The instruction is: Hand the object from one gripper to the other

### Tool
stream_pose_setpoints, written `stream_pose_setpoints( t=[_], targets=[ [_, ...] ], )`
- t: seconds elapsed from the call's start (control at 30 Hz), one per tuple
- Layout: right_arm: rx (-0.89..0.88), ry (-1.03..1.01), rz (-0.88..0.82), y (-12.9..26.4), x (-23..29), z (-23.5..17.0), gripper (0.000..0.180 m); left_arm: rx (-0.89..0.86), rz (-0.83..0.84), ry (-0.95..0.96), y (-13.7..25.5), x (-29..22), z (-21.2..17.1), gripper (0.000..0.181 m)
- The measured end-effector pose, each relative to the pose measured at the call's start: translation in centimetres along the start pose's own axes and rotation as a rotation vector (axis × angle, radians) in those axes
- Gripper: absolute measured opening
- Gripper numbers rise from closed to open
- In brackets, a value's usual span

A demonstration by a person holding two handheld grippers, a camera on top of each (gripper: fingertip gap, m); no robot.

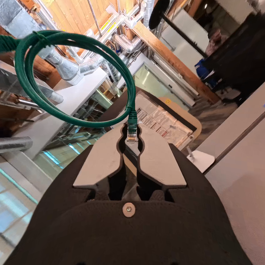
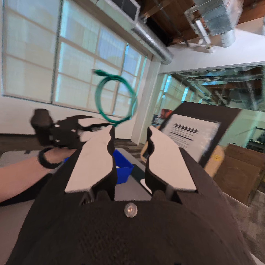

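A coiled green network cable is bound with thin ties. My left gripper is shut on the cable's clear plug end, and the coil stands up and to the left of the fingertips. In the right wrist view the same coil hangs in the air above the left gripper, which a person's hand holds at the left. My right gripper is open and empty, with its fingertips just below and right of the coil, apart from it.
A blue bin sits on a grey table below my right gripper. A dark-framed board with a white sheet stands at the right, with cardboard boxes beside it. Windows fill the back wall.
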State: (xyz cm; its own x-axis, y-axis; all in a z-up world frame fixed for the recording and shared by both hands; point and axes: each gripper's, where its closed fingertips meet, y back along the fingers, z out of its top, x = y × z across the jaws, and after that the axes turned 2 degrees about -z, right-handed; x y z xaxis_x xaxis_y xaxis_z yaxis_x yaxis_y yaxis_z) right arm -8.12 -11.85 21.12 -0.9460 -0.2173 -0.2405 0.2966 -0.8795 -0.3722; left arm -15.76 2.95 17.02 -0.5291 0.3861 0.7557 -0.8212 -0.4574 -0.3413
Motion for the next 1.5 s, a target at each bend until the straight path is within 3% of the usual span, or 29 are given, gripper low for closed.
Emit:
stream_pose_setpoints(
  t=[0.13, 0.27, 0.37, 0.47, 0.63, 0.77, 0.87, 0.97, 1.13, 1.3, 1.37, 1.5],
  targets=[
    [0.045, -0.103, 0.167, -2.6, 5.3, -1.9, 0.042, 0.019, -0.01, -0.168, -0.6, -4.7, 1.1, 0.012],
    [0.147, -0.123, 0.052, -4.5, 5.0, -5.4, 0.046, -0.007, -0.059, -0.254, -0.5, -8.8, 2.6, 0.012],
    [0.141, -0.18, 0.057, -4.8, 5.1, -6.2, 0.044, -0.005, -0.083, -0.276, -0.4, -10.4, 3.0, 0.012],
    [0.114, -0.199, 0.068, -4.7, 5.3, -5.8, 0.014, 0.009, -0.099, -0.282, -0.5, -10.9, 2.9, 0.012],
    [0.131, -0.127, 0.034, -4.2, 4.0, -5.7, 0.01, -0.094, -0.19, -0.195, 0.2, -12.4, 4.2, 0.013],
    [0.242, -0.054, 0.083, -2.7, 1.2, -6.8, 0.009, -0.154, -0.386, 0.003, 1.2, -13.9, 6.0, 0.049],
    [0.382, -0.091, 0.241, -0.1, -0.3, -8.6, 0.008, -0.195, -0.526, 0.105, 2.2, -14.0, 6.8, 0.051],
    [0.451, -0.237, 0.591, 4.1, 2.0, -9.3, 0.008, -0.223, -0.654, 0.332, 3.0, -12.9, 7.9, 0.042],
    [0.251, -0.327, 1.186, 9.8, 8.5, -4.8, 0.007, -0.208, -0.925, 0.77, 3.9, -12.0, 9.0, 0.054],
    [0.28, -0.272, 1.375, 11.2, 11.8, -5.0, 0.007, -0.212, -1.335, 1.128, 6.6, -12.3, 11.0, 0.055],
    [0.28, -0.251, 1.413, 11.5, 12.5, -5.2, 0.007, -0.224, -1.45, 1.144, 7.8, -12.6, 11.4, 0.046],
    [0.234, -0.237, 1.489, 12.7, 12.9, -4.7, 0.007, -0.27, -1.569, 1.12, 9.5, -12.9, 11.9, 0.045]
  ],
)
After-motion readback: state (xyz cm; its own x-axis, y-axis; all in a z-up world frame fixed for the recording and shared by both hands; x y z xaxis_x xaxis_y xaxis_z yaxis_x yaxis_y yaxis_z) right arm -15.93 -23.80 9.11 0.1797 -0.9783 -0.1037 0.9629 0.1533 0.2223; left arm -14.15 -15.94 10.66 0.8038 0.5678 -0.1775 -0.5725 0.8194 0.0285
